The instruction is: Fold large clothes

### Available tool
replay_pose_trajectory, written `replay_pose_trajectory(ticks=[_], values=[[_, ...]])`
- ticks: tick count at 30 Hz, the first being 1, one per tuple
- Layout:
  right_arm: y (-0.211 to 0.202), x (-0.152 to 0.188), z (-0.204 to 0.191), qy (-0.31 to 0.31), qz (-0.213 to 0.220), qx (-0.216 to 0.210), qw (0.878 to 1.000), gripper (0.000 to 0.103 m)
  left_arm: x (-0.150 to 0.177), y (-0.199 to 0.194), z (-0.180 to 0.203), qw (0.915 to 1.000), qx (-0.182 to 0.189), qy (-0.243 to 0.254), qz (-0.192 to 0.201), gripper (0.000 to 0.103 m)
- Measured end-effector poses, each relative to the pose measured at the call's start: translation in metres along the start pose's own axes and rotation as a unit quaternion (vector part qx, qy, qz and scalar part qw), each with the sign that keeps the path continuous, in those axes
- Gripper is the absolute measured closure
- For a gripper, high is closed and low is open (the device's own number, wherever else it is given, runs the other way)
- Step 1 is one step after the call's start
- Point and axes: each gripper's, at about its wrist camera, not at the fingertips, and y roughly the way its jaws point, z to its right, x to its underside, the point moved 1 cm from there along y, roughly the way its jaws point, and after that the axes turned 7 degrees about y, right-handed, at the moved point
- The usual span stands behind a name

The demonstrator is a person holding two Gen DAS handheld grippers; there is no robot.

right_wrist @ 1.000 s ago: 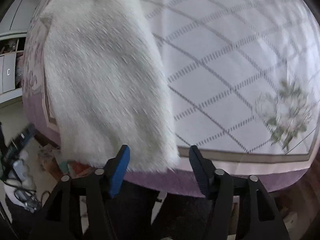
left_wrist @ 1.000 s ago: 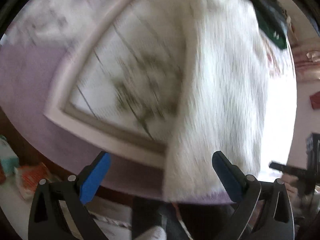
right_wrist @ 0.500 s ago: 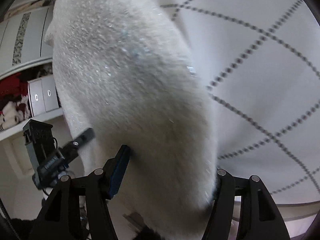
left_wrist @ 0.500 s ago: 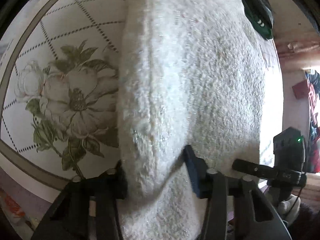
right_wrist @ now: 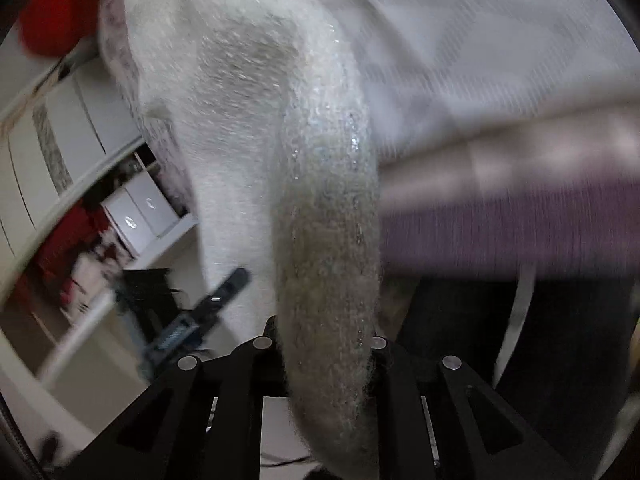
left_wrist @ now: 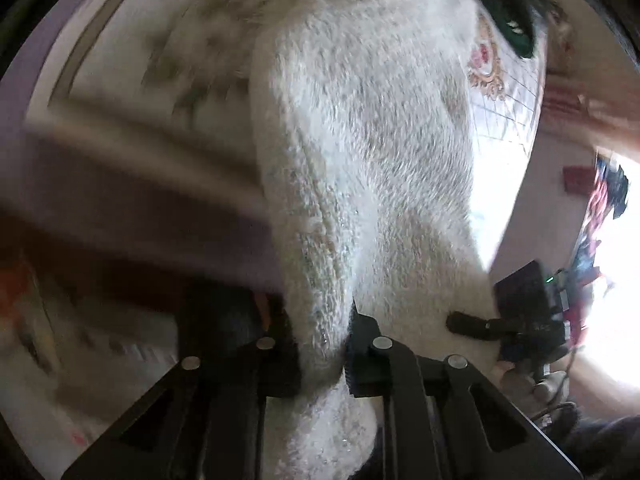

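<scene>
- The fluffy white garment (left_wrist: 372,152) lies on the bed (left_wrist: 132,184) and hangs over its purple edge, bunched at both lower corners.
- The left gripper (left_wrist: 320,344) is clamped on one bunched fold of it.
- The right gripper (right_wrist: 324,344) is clamped on another fold (right_wrist: 328,240).
- A dark green cloth (left_wrist: 504,8) lies at the garment's far end.
</scene>
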Motion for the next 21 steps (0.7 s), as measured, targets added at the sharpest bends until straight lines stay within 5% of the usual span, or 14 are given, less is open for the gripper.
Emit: replay_pose_trajectory(ticks=[3,6,8,12,15,19,21], values=[[0.002,0.032,0.021,0.110,-0.035,-0.066,0.991,0.088,-0.010,-0.016,0.000,0.9977,0.041,-0.054,-0.010,0.091],[0.003,0.029,0.014,0.178,-0.056,-0.111,0.976,0.088,-0.039,-0.037,0.002,0.9953,0.046,-0.083,0.015,0.091],[0.010,0.021,0.003,0.191,-0.063,-0.123,0.972,0.087,-0.058,-0.054,0.003,0.9940,0.029,-0.093,0.051,0.091],[0.014,0.005,-0.031,0.191,-0.056,-0.154,0.968,0.083,-0.080,-0.080,0.006,0.9867,0.056,-0.105,0.110,0.091],[0.006,-0.010,-0.050,0.177,-0.050,-0.172,0.968,0.070,-0.096,-0.083,0.009,0.9816,0.073,-0.114,0.134,0.091],[-0.014,-0.035,-0.085,0.135,-0.018,-0.208,0.969,0.035,-0.126,-0.105,0.007,0.9745,0.075,-0.095,0.189,0.091],[-0.028,-0.048,-0.102,0.108,-0.012,-0.255,0.961,0.032,-0.137,-0.123,0.008,0.9679,0.076,-0.084,0.225,0.090]])
